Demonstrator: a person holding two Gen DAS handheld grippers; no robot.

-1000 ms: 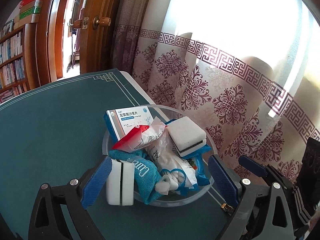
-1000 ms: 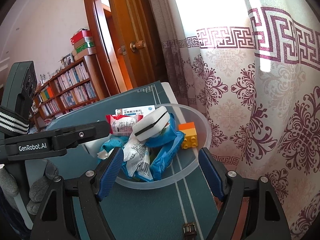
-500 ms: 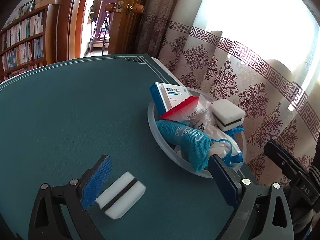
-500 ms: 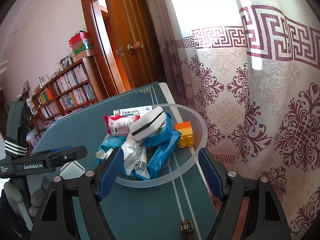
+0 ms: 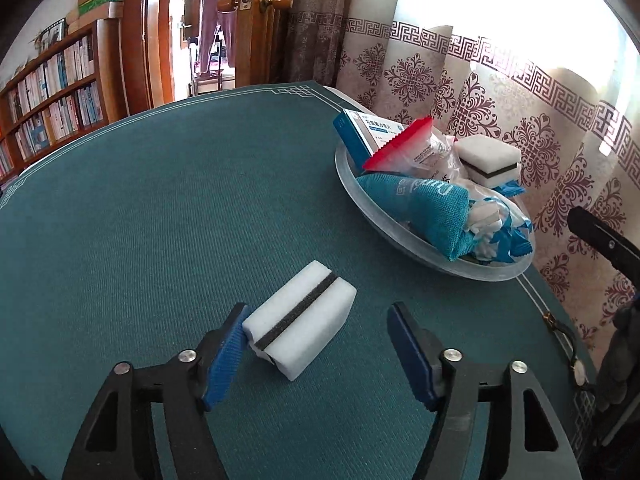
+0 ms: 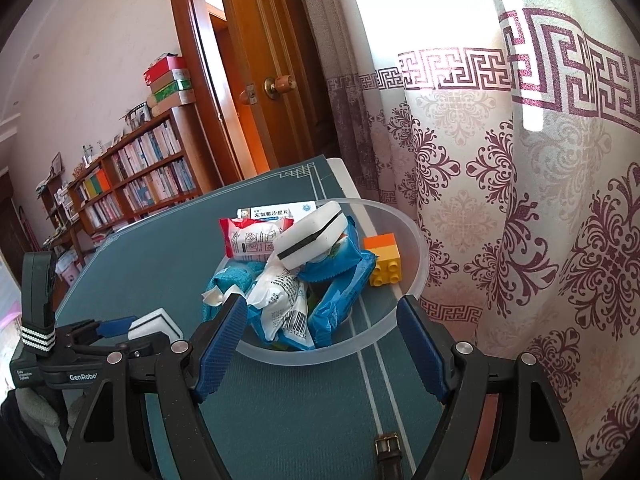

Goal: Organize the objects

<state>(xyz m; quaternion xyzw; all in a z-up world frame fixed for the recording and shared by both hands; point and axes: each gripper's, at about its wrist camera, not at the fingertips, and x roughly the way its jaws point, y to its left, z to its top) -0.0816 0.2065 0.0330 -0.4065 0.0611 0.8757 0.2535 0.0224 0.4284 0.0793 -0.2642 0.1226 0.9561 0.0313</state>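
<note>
A white sponge with a dark middle stripe (image 5: 301, 318) lies on the green table (image 5: 160, 220), between the fingers of my open left gripper (image 5: 320, 340); the left blue pad touches its corner. The same sponge (image 6: 154, 322) shows beside the left gripper (image 6: 112, 330) in the right wrist view. A clear bowl (image 5: 404, 236) holds a second sponge (image 5: 489, 160), a medicine box (image 5: 362, 130), a teal pouch (image 5: 420, 208) and snack packets. My right gripper (image 6: 320, 336) is open, just before the bowl (image 6: 412, 256), which also holds an orange-yellow brick (image 6: 383, 258).
A patterned curtain (image 6: 520, 200) hangs close behind the bowl at the table's far edge. A wooden door (image 6: 260, 80) and bookshelves (image 6: 120, 176) stand beyond the table. A watch strap (image 6: 386, 452) lies at the near edge.
My left gripper carried the sponge from the bowl's rim out to the left and set it on the table; its jaws now stand narrower around it. The right gripper barely moved.
</note>
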